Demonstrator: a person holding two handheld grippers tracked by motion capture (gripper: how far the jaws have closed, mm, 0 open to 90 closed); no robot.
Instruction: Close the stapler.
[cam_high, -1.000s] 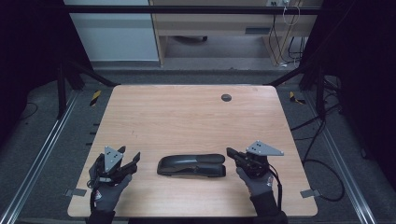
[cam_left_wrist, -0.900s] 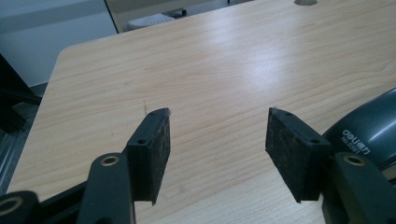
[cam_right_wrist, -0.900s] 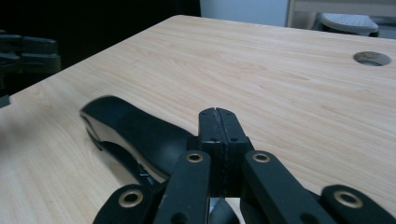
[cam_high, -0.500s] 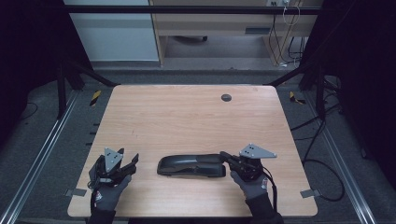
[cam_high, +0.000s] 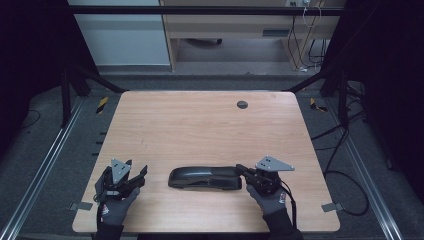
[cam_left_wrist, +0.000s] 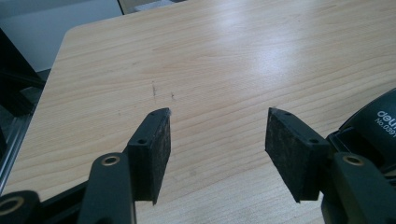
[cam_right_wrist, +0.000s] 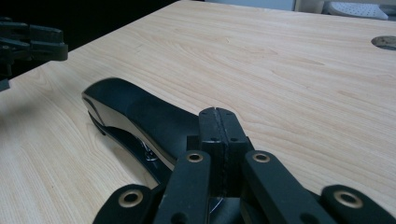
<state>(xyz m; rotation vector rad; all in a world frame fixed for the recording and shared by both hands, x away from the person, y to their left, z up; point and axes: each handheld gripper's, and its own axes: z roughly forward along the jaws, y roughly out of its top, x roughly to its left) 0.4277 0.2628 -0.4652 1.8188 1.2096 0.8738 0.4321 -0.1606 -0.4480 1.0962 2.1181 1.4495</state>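
Note:
A black stapler (cam_high: 205, 177) lies flat on the wooden table (cam_high: 200, 125) near its front edge, long side running left to right. My right gripper (cam_high: 242, 169) is at the stapler's right end, with its jaws pressed together and nothing between them. In the right gripper view these shut jaws (cam_right_wrist: 218, 126) sit over the rear of the stapler (cam_right_wrist: 135, 112); whether they touch it I cannot tell. My left gripper (cam_high: 140, 175) stands open a short way left of the stapler. The left gripper view shows bare wood between its pads (cam_left_wrist: 217, 135) and the stapler (cam_left_wrist: 373, 130) at the right edge.
A round cable hole (cam_high: 242, 104) sits in the table's far right part. My left gripper (cam_right_wrist: 32, 39) shows at the upper left of the right gripper view. Metal rails and cables run along the floor on both sides of the table.
My right gripper has shifted a little to the left, up to the stapler's right end. The left gripper and the stapler have stayed where they were.

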